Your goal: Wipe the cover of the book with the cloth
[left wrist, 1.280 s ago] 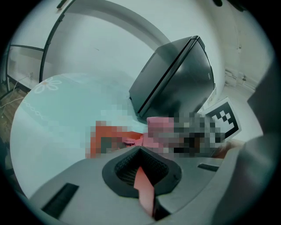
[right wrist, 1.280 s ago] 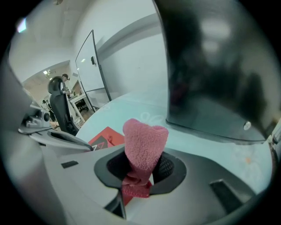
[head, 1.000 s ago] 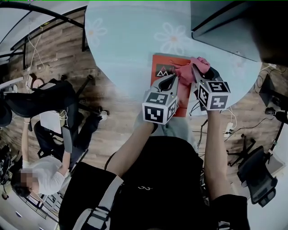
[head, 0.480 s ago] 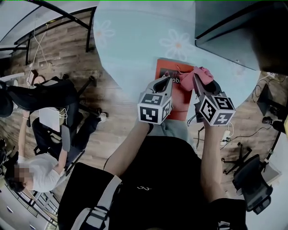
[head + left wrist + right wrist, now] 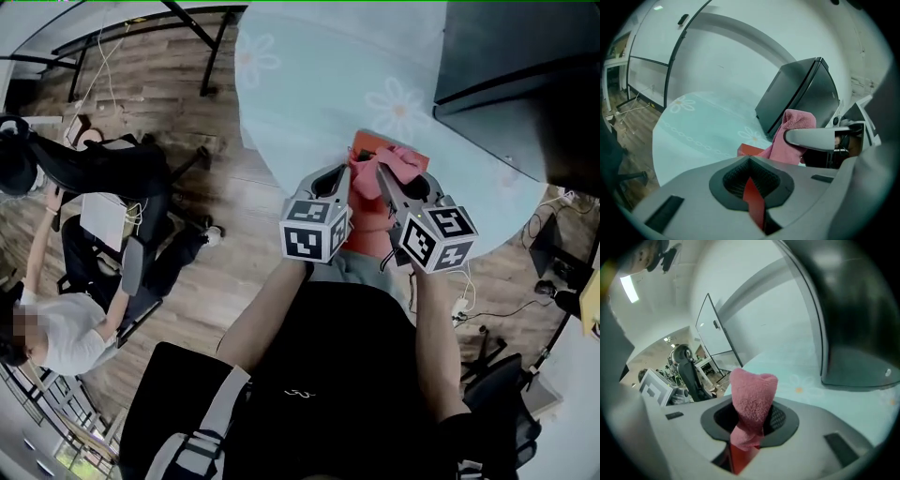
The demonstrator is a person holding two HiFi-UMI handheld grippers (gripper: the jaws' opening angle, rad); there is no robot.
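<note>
Right gripper view: cloth (image 5: 753,399) upright in tool (image 5: 748,436)

Both forearms extend forward from the torso, with the tools side by side, close together, and their tips pointing away from the body. Left tool (image 5: 342,173): jaws together. Right tool (image 5: 380,172): jaws clamped on the cloth (image 5: 752,397).

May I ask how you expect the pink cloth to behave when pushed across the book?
Likely floppy: the cloth bunches and folds over where the right gripper pinches it. Its fuzzy towel texture probably drags rather than slips on the book.
</note>
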